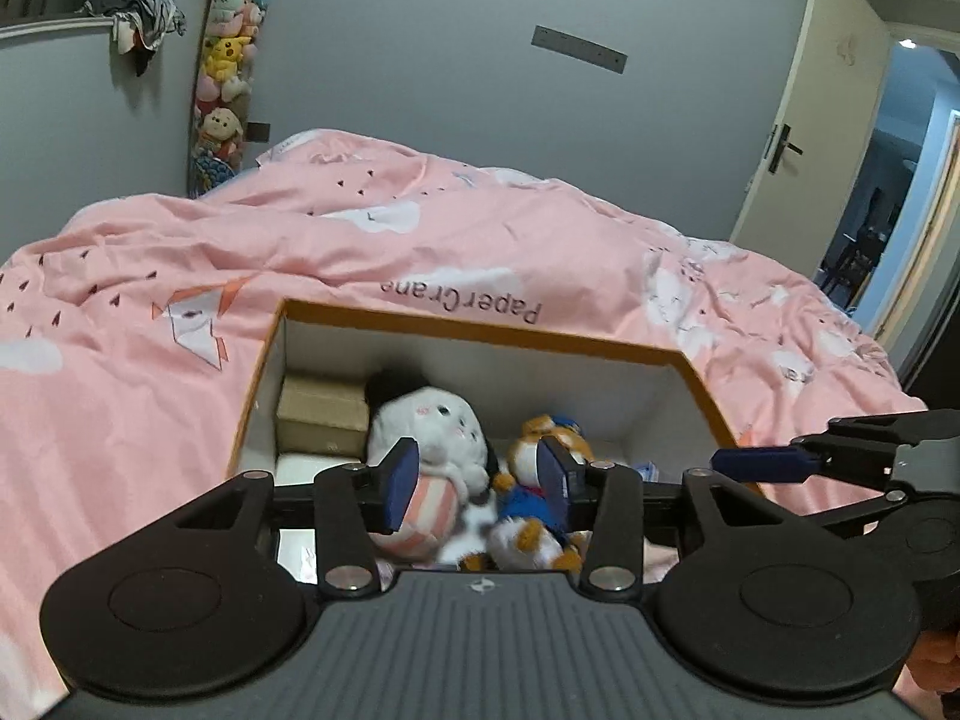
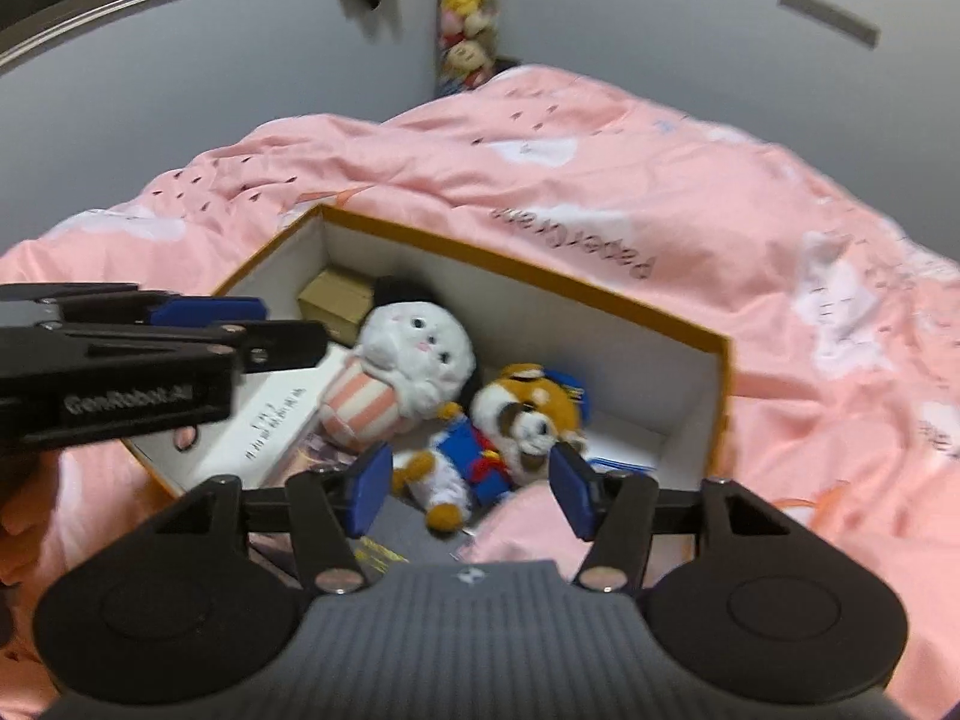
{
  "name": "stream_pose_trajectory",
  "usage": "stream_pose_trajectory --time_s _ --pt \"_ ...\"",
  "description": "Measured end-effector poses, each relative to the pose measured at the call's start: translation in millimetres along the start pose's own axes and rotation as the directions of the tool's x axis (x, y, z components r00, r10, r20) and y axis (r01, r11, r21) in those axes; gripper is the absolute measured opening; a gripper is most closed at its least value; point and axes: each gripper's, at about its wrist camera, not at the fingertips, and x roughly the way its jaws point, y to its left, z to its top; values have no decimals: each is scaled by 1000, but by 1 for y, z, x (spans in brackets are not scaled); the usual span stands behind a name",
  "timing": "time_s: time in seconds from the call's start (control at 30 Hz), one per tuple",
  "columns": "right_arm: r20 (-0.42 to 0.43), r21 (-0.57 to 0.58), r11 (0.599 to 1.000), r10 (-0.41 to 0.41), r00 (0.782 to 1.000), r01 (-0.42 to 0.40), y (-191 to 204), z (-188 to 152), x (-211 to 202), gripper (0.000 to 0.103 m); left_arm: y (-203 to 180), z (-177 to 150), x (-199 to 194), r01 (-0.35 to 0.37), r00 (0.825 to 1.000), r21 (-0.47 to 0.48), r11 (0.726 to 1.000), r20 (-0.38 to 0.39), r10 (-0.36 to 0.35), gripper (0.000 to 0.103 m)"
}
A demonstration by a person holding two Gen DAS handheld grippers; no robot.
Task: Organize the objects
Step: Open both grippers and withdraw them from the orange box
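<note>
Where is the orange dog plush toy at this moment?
The orange dog plush lies inside the open box on the pink duvet. In the right wrist view it lies right of the white plush, touching it.

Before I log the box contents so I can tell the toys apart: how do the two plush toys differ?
The white plush is round, with a pink-striped body and black hat; the orange dog plush wears a blue outfit and cap. The white one lies nearer the cardboard box, the dog toward the right. Both lie inside the orange-rimmed box, ungripped.
</note>
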Motion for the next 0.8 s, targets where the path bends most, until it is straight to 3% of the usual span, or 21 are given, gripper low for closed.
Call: stream_pose_trajectory --time_s 0.13,0.3,0.43,0.57,0.8 --pt "52 37 999 -3 999 1 -1 -17 -24 72 -3 -5 -11 15 1000 18 1000 1 -15 51" --pt "76 107 994 -27 997 19 1 -38 -42 73 -15 -17 -27 8 1000 97 995 25 -10 51" --pt "107 97 993 -77 991 67 9 -56 -55 73 -20 -25 -36 53 998 114 992 10 -54 51" --pt "126 144 988 -83 989 64 8 -71 -66 72 -24 -35 -40 131 991 154 979 -23 -129 51" --pt "-1 224 972 -70 998 68 5 -102 -50 72 -35 -59 -30 132 987 210 969 -116 -110 51"
